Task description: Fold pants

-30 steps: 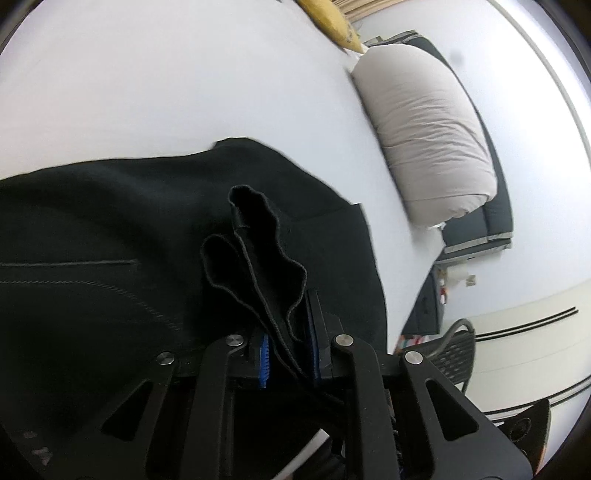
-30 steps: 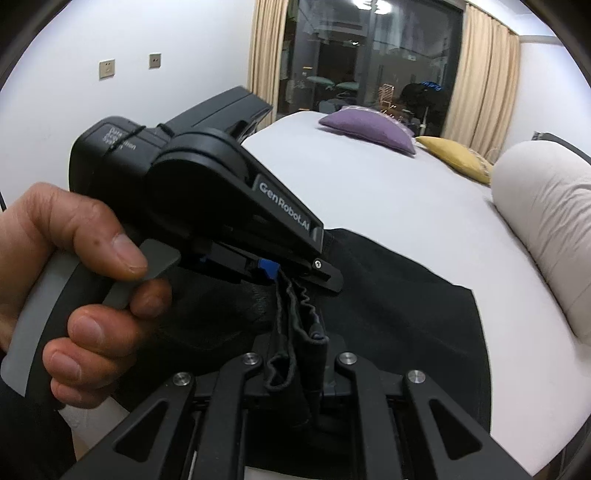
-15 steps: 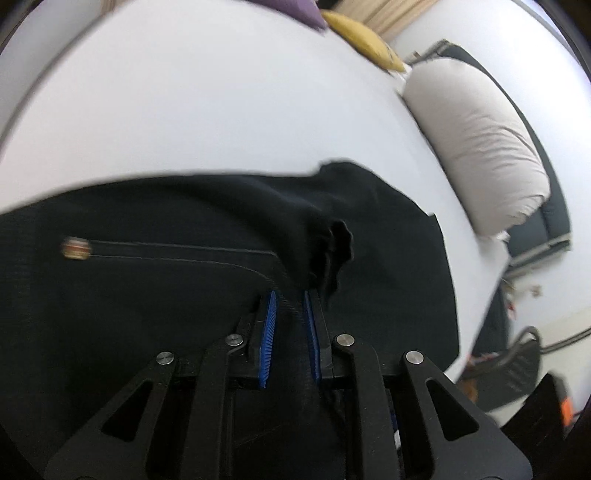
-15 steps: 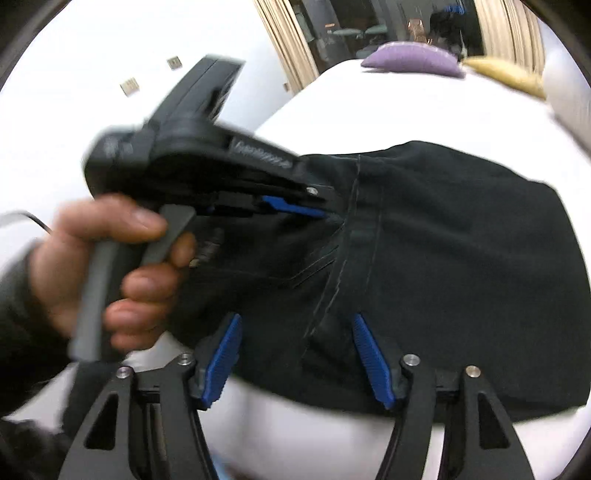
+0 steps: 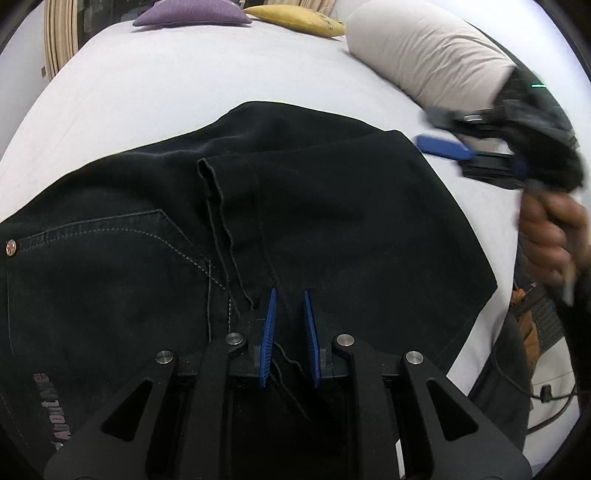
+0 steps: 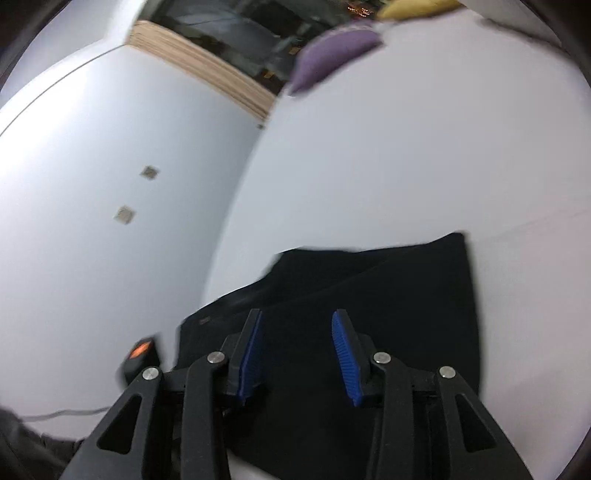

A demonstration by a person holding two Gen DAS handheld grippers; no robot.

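Both grippers have let go, and that is the news here. From the left wrist view, the left gripper (image 5: pixel 288 306), black-framed with ribbed blue pads, hovers low over the black denim pants (image 5: pixel 332 221); a second ago it pinched a bunched hem, now its jaws stand a little apart with only a loose thread running between them. The pants lie flat on the white bed sheet (image 5: pixel 147 92), leg end laid over the seat, so I judge this fold set down and the next one due. The cloth looks heavy and matte, with pale topstitching round a pocket, a small metal rivet (image 5: pixel 12 246) and a frayed hem edge. Off at the right, blurred, the right gripper (image 5: pixel 443 146) swings clear in the person's hand (image 5: pixel 550 236). Beyond sit a plump cream bolster (image 5: pixel 424 55), a purple cushion (image 5: pixel 188 13) and a yellow cushion (image 5: pixel 291 18).

From the right wrist view, the right gripper (image 6: pixel 297 345) is wide apart and empty above the pants (image 6: pixel 388 295), a squarish dark slab near the bed edge. The purple cushion (image 6: pixel 332 55) smears past; the wall is smooth and pale.
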